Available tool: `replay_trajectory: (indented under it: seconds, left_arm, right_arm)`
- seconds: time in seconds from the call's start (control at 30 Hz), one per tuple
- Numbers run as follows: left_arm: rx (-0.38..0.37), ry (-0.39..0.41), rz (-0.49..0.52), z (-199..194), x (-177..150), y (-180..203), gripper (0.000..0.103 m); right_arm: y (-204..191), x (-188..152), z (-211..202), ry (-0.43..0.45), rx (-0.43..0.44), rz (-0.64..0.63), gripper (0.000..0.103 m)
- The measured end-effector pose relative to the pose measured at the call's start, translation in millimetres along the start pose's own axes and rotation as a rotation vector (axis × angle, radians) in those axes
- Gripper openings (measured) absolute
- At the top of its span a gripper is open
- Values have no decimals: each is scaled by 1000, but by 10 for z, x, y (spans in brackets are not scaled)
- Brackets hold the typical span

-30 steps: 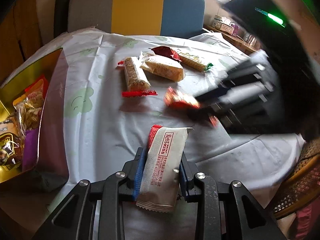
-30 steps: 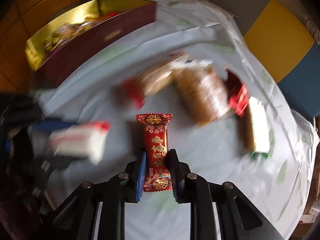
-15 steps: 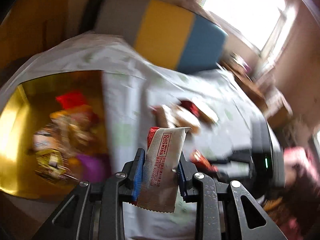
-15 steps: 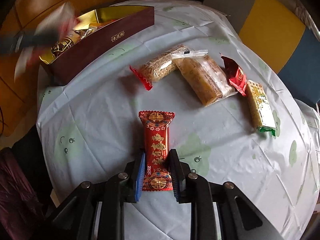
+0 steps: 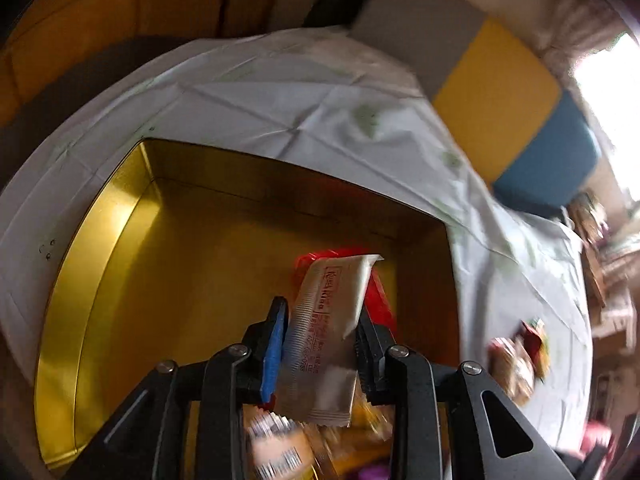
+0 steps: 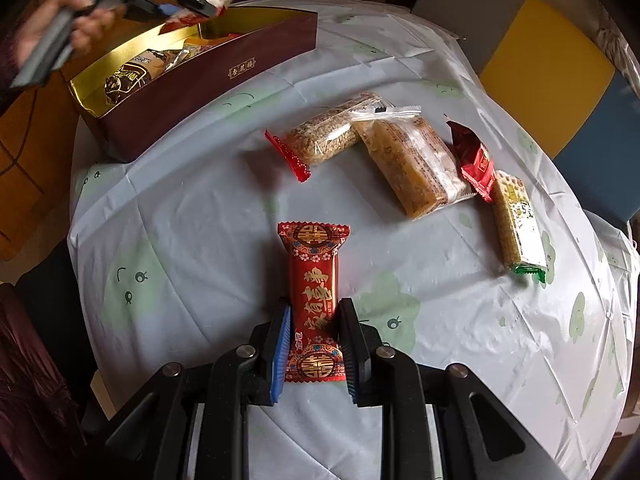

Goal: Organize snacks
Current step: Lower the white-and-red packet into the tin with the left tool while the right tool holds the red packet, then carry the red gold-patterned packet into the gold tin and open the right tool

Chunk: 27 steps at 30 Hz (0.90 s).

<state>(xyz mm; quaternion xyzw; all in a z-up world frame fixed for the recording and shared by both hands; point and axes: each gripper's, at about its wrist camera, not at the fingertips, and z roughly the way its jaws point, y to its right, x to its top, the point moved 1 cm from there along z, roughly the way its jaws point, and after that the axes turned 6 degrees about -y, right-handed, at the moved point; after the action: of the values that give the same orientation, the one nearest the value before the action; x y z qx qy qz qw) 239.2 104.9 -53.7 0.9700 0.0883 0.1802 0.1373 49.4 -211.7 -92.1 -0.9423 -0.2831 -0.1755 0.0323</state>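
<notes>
In the right wrist view the right gripper (image 6: pixel 314 334) has its fingers (image 6: pixel 280 338) closed tight on the lower half of a red and gold wrapped snack (image 6: pixel 314 292), which stands along the fingers and points toward twelve o'clock above the tabletop (image 6: pixel 180 240), covered in a pale cloth with green prints. Beyond it, toward twelve o'clock, a clear-wrapped grain bar with red ends (image 6: pixel 326 134) lies touching a larger clear pack of golden cake (image 6: pixel 412 164). At about two o'clock a small red packet (image 6: pixel 474 160) lies against that pack, and just past it a long bar with a green end (image 6: pixel 518 224) rests on the cloth. Toward ten o'clock, at the tabletop's far edge, sits the maroon box with a gold interior (image 6: pixel 208 80), with several wrapped snacks inside. Above its far end a hand (image 6: pixel 52 28) carries the left gripper (image 6: pixel 188 2), blurred.

In the left wrist view the left gripper (image 5: pixel 320 332) holds a silvery white packet with red print (image 5: pixel 328 320); its fingers (image 5: pixel 274 344) are partly closed and press on both sides. The packet hangs over the gold box floor (image 5: pixel 180 280), bare at nine o'clock, with blurred snacks at six o'clock and a red wrapper (image 5: pixel 378 300) just behind the packet. Farther off, at three o'clock, the loose snacks on the cloth (image 5: pixel 516 360) show as a blur.
</notes>
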Motion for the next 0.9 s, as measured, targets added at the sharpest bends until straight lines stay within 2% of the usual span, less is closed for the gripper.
replay_trajectory:
  seconds: [0.03, 0.2, 0.37, 0.57, 0.63, 0.9]
  left_arm:
    - [2, -6, -6, 47, 30, -25, 31]
    - [14, -19, -41, 166, 55, -75, 44]
    - [63, 45, -25, -6, -127, -44, 45]
    - [133, 179, 126, -484, -707, 200, 46]
    - [135, 194, 154, -528, -821, 249, 51]
    - [140, 209, 204, -701, -1369, 338, 52]
  right_arm:
    - [4, 1, 7, 0, 1, 1, 23]
    - [2, 2, 5, 0, 3, 1, 23]
    - [-10, -1, 6, 2, -7, -5, 24]
    - [-53, -10, 9, 12, -31, -25, 24]
    - [-62, -15, 7, 14, -35, -27, 24]
    - [-70, -43, -11, 22, -39, -32, 24]
